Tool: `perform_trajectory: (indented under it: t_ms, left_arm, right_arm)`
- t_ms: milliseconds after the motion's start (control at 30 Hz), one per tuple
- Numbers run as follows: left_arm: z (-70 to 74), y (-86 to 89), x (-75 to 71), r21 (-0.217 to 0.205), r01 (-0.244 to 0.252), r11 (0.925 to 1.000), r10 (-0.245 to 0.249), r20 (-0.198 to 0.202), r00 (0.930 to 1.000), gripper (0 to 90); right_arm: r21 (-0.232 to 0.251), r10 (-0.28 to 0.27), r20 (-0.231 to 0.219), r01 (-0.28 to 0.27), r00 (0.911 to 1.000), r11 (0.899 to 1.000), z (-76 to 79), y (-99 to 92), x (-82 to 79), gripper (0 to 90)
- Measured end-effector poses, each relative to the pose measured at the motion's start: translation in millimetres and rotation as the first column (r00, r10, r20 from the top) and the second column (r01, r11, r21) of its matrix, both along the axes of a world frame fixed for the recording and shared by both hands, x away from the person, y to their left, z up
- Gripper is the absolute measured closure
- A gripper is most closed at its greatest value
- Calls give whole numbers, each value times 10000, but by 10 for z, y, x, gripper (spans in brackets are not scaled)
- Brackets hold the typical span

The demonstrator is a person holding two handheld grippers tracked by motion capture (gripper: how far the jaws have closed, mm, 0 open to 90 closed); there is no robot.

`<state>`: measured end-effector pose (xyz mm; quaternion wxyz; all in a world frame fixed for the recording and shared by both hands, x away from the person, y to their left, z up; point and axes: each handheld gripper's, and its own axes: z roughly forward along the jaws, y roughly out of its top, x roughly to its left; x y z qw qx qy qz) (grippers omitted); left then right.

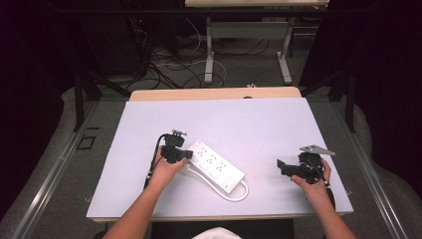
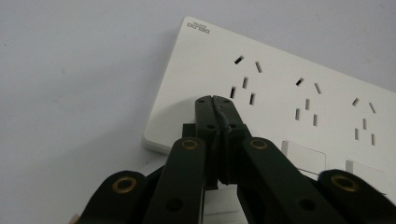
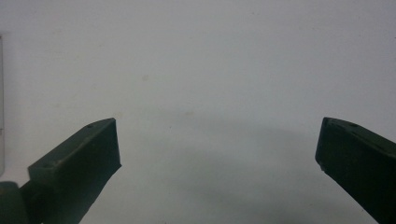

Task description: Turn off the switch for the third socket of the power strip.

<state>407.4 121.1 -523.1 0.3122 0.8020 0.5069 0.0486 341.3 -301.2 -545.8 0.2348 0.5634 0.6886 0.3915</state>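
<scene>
A white power strip lies slantwise on the white board, its short white cord looping at the near end. My left gripper is at the strip's far-left end. In the left gripper view its jaws are pressed together, nothing between them, with the tips over the strip just below the first group of sockets. Whether they touch it I cannot tell. My right gripper is held to the right of the strip, apart from it. Its jaws stand wide open over bare board.
The white board rests on a wooden table whose far edge shows behind it. Rocker switches run along the strip's near side. Beyond the table, cables lie on the floor by a desk's legs.
</scene>
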Motion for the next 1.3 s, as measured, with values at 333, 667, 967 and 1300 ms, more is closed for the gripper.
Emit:
perform_trajectory:
  t_ms: [333,667,967,1300]
  left_arm:
    - [33,47,-2,-164,18,9999,-18,10,10000,884]
    - [56,127,24,-446,-174,9989,175,17,9998,859]
    - [79,217,35,-533,-428,9977,432,66,9990,829]
    - [79,312,72,-724,-730,9947,732,-2,9973,802]
  right_arm:
    - [23,-40,-34,40,10000,10000,-11,-9,11,0]
    - [78,-84,-162,86,9998,9999,-36,-24,32,0]
    - [79,-63,-133,64,9999,9999,-30,-18,35,0]
    - [109,-127,-157,128,9998,9999,-32,-25,31,0]
